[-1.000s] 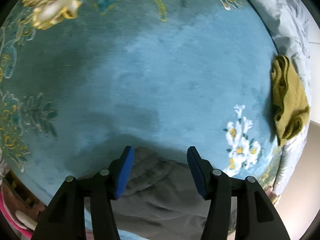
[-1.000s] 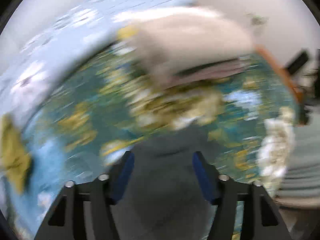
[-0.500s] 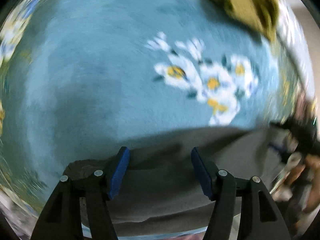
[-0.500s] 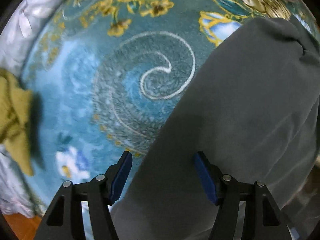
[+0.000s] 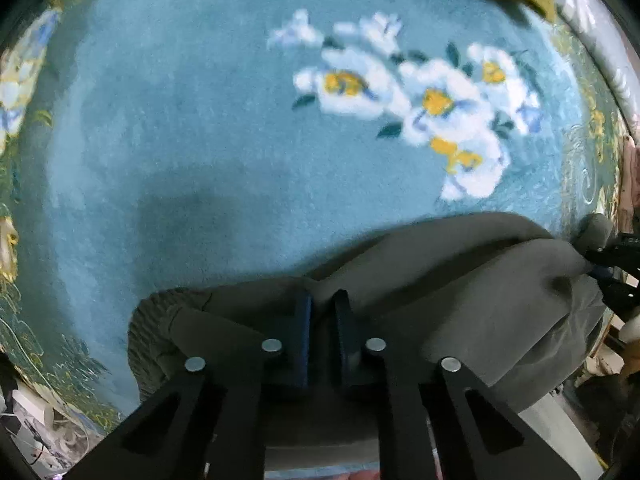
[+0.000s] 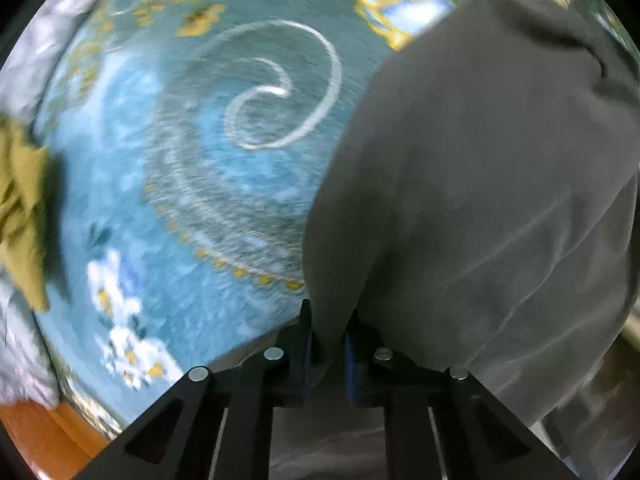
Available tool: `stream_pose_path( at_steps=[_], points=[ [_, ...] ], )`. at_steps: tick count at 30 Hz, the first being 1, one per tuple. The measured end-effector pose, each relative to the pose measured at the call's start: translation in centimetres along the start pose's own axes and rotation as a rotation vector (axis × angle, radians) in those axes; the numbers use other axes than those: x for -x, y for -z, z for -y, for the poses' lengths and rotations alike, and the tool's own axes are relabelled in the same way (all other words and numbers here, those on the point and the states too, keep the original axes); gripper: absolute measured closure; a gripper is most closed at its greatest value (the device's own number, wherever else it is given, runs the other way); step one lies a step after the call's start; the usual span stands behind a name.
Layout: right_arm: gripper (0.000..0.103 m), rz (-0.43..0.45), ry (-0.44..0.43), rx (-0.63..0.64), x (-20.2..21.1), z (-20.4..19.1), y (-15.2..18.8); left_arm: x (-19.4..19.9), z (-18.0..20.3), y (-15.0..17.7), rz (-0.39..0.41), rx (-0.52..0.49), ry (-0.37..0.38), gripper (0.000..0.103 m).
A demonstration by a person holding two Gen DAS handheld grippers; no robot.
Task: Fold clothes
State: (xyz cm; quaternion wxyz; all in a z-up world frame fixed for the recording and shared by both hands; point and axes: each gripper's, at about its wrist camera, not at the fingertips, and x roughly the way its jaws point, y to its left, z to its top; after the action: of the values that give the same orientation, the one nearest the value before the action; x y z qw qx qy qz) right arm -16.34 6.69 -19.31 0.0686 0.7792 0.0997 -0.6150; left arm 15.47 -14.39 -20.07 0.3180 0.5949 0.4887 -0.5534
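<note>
- The left hand-held gripper (image 5: 321,312) was pinched onto the near edge of the dark grey soft-fabric garment (image 5: 460,280), its blue-padded fingers (image 5: 305,320) pressed nearly together with a fold of cloth between them.
- The right hand-held gripper (image 6: 328,336) was clamped the same way on a hanging edge of that grey garment (image 6: 480,200); its pads were mostly buried in the cloth and hard to make out.
- The garment lay bunched on the teal floral carpet (image 5: 200,120), a ribbed cuff or hem (image 5: 148,328) showing at its left end; its lower part was cut off behind both grippers.
- In the right wrist view the cloth hid most of the right half of the scene.
- A crumpled olive-green cloth (image 6: 20,208) sat well apart near the carpet's edge, partly cut off and blurred.
- White-and-yellow woven flowers (image 5: 420,100) lay beyond the garment, and a pale spiral motif (image 6: 276,88) showed just beside it.
- At the far right edge of the left view, dark shapes touched the garment; what they were, I couldn't tell.
</note>
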Motion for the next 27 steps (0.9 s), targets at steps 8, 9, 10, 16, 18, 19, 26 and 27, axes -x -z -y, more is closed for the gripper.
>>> stream_pose_path(
  at_steps=[8,9,10,16,18,19,26,27],
  points=[
    [0.091,0.281,-0.406,0.181,9.7,0.9,2.1,11.7,0.7,2.8,0.509,0.014,0.066,0.103],
    [0.091,0.288,-0.4,0.191,9.8,1.2,2.4,11.5,-0.9,2.5,0.502,0.032,0.077,0.103],
    [0.088,0.276,-0.391,0.183,9.3,1.3,2.5,10.5,-1.7,3.7,0.469,0.071,0.091,0.103],
    [0.074,0.139,-0.242,0.05,3.7,1.2,1.0,8.2,-5.8,8.1,0.316,0.342,0.169,0.102],
    [0.056,0.147,-0.227,0.035,3.8,1.7,1.1,8.4,-7.8,9.0,0.314,0.417,0.183,0.093],
    [0.054,0.153,-0.228,0.035,4.0,2.0,1.1,8.5,-8.7,9.2,0.317,0.452,0.179,0.083],
    [0.054,0.126,-0.22,0.037,4.6,2.7,0.7,5.1,-15.3,8.7,0.202,0.751,0.366,0.053],
    [0.054,0.121,-0.226,0.028,4.7,2.5,0.9,4.4,-15.5,8.5,0.179,0.771,0.371,0.052]
  ],
)
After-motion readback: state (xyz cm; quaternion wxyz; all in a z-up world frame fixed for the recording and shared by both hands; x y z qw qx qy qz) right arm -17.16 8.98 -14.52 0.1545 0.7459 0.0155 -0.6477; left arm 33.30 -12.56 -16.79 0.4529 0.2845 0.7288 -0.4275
